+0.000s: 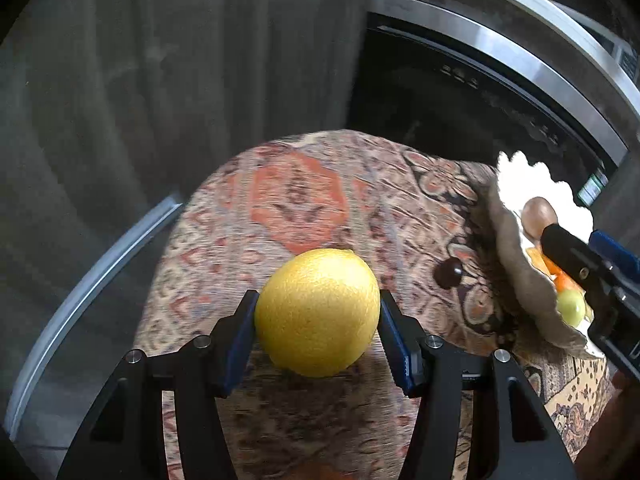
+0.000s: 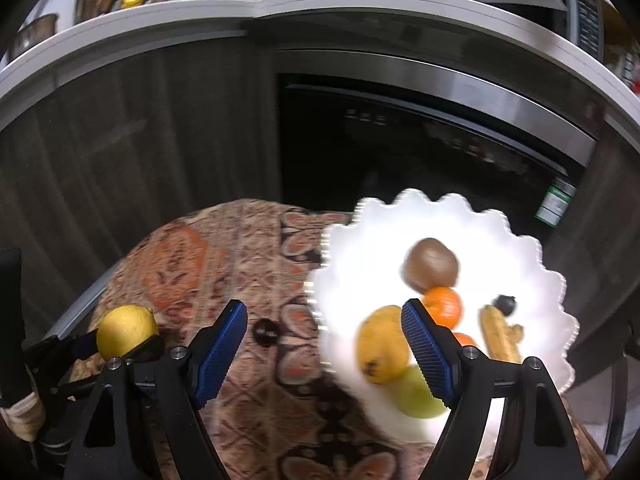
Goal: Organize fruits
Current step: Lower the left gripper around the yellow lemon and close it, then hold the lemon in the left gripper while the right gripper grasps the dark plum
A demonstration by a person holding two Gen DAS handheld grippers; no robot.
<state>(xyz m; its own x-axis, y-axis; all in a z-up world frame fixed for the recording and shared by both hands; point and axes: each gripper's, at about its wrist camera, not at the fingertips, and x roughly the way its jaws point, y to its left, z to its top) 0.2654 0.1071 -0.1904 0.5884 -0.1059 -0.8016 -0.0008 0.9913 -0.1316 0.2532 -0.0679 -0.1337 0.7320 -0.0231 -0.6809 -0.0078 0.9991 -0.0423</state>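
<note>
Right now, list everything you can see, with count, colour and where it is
lemon: one, yellow, between the left gripper's fingers
plate: one, white, scalloped rim, right side of the cloth
kiwi: one, brown, on the plate
oranges: two, on the plate
yellow fruit: one, on the plate
green fruit: one, on the plate
banana: one, yellow-brown, on the plate
dark berry: one, on the plate
dark round fruit: one, on the cloth
patterned cloth: one, red-beige
left gripper: holding the lemon
right gripper: open, empty
</note>
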